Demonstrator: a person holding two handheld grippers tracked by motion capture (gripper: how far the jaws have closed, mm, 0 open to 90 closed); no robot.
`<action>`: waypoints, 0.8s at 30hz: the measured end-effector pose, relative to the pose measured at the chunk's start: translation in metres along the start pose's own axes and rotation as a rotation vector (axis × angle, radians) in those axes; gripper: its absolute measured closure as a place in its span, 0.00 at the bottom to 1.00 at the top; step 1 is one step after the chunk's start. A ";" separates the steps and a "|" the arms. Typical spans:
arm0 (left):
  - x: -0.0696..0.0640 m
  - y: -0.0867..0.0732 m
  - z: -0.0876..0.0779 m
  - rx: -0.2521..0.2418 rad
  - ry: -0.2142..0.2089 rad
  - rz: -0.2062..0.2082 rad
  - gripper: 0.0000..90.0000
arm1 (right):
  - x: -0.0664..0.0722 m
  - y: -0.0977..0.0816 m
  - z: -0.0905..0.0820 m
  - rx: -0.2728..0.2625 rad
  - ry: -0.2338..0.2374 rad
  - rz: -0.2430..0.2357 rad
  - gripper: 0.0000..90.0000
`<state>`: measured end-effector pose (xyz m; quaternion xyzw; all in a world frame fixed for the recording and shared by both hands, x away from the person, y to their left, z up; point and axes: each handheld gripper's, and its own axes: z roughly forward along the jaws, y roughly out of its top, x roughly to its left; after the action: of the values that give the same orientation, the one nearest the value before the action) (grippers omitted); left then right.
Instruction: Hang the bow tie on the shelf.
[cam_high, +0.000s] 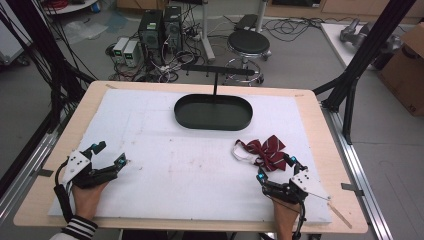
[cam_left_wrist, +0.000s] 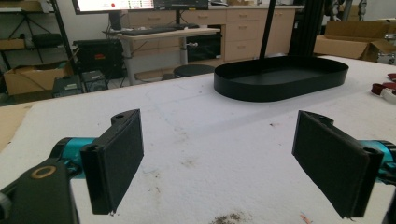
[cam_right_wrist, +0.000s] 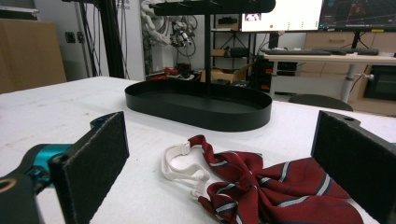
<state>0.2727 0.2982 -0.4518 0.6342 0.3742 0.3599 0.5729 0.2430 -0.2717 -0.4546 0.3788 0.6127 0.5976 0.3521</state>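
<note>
Bow tie (cam_high: 268, 151), dark red with pale stripes, lying flat on the white mat (cam_high: 190, 165) toward the right edge of the table (cam_high: 310, 107), just ahead of the right gripper (cam_high: 276, 169); in the right gripper view spread out between the two black jaws, touched by neither.

Largest first: light wooden table, covered nearly edge to edge by the white mat, faintly stained near the middle.

Next, black oval tray (cam_high: 213, 112) at the middle of the far edge of the mat, with a thin upright post and a crossbar (cam_high: 217, 70) on top; well apart from the bow tie.

Then left gripper (cam_high: 109, 153) near the front left corner, held in a hand (cam_high: 89, 197) with a striped cuff, jaws spread wide over bare mat, holding nothing. Right gripper near the front right corner, held in the other hand (cam_high: 285, 215), jaws likewise spread wide, empty, opening toward the bow tie.

Smallest: white plastic strap (cam_right_wrist: 180, 168) with clasp, attached to the bow tie, curled on the mat on the side toward the tray.
</note>
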 end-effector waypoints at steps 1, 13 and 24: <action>0.000 0.000 0.000 0.000 -0.001 -0.001 0.19 | -0.001 0.000 0.000 -0.006 0.000 -0.008 0.03; -0.001 0.000 -0.001 -0.009 0.011 -0.001 0.17 | -0.001 0.000 0.000 -0.010 0.001 0.000 0.03; -0.001 -0.001 -0.002 -0.021 0.018 0.001 0.17 | -0.002 0.001 0.002 0.013 0.016 0.005 0.03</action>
<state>0.2706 0.2979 -0.4524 0.6251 0.3754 0.3696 0.5759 0.2451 -0.2726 -0.4540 0.3779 0.6182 0.5977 0.3433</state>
